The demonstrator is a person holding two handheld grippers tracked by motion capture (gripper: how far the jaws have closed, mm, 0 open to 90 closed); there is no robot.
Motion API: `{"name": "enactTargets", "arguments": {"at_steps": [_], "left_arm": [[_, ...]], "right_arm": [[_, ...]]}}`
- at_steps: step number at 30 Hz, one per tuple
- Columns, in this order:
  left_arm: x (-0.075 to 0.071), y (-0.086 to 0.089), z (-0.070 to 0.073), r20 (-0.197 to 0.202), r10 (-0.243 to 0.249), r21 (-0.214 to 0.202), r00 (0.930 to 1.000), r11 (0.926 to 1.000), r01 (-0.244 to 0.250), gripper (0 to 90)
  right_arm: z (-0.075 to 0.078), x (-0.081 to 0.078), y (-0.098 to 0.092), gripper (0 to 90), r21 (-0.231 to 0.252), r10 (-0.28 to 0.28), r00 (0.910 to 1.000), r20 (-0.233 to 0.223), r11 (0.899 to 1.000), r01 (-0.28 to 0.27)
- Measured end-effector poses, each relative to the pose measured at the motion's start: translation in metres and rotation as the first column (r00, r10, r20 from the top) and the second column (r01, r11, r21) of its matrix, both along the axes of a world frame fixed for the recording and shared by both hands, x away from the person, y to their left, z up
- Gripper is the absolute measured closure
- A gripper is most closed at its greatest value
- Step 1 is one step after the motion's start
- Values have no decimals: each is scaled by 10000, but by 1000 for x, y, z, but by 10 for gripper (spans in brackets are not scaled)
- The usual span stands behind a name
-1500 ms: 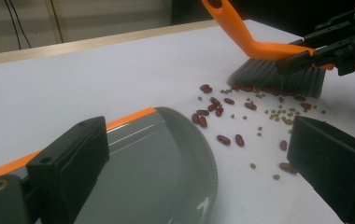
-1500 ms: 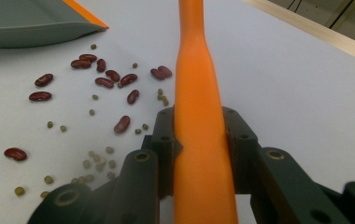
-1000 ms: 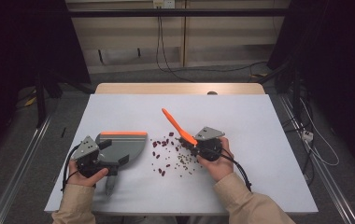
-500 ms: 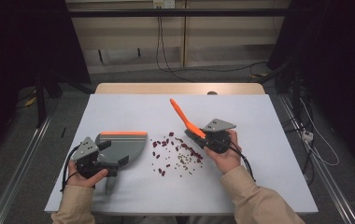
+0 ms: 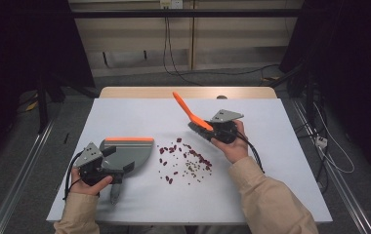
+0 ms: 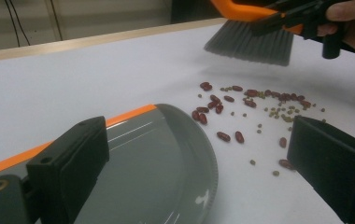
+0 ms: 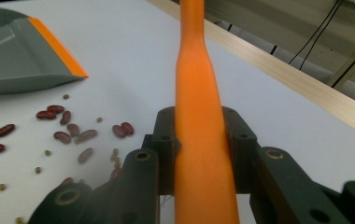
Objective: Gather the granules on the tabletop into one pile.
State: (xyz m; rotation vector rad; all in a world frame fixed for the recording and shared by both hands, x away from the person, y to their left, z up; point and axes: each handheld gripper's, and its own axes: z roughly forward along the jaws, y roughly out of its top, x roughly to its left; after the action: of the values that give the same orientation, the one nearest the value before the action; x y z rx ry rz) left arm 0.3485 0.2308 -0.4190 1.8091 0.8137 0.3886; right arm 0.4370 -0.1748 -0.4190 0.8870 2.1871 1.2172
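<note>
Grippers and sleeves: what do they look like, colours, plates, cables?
Both sleeves are beige. The left gripper and right gripper are black, each topped by a grey three-cornered plate and trailing a black cable. The jaws are blocky black, with round holes in their links.

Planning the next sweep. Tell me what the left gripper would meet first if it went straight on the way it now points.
The left gripper looks across the dustpan it carries toward the beans scattered on the table, so the pan's edge would likely reach the nearest beans first. The brush hangs beyond them; depth is hard to judge.
</note>
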Motion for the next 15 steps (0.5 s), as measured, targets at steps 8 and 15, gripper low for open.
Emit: {"name": "enactTargets", "arguments": {"at_steps": [8,15], "left_arm": [[-1,5,-2,-113,129,-6,9999,9999,-129,55],[-2,11,-3,-142,312,-51,9994,9995,-313,55]], "right_arm": [[-16,34,19,710,52,976,9952,21,9952,-977],[-23,51,35,710,-372,2051,9787,79,9781,-2047]]}}
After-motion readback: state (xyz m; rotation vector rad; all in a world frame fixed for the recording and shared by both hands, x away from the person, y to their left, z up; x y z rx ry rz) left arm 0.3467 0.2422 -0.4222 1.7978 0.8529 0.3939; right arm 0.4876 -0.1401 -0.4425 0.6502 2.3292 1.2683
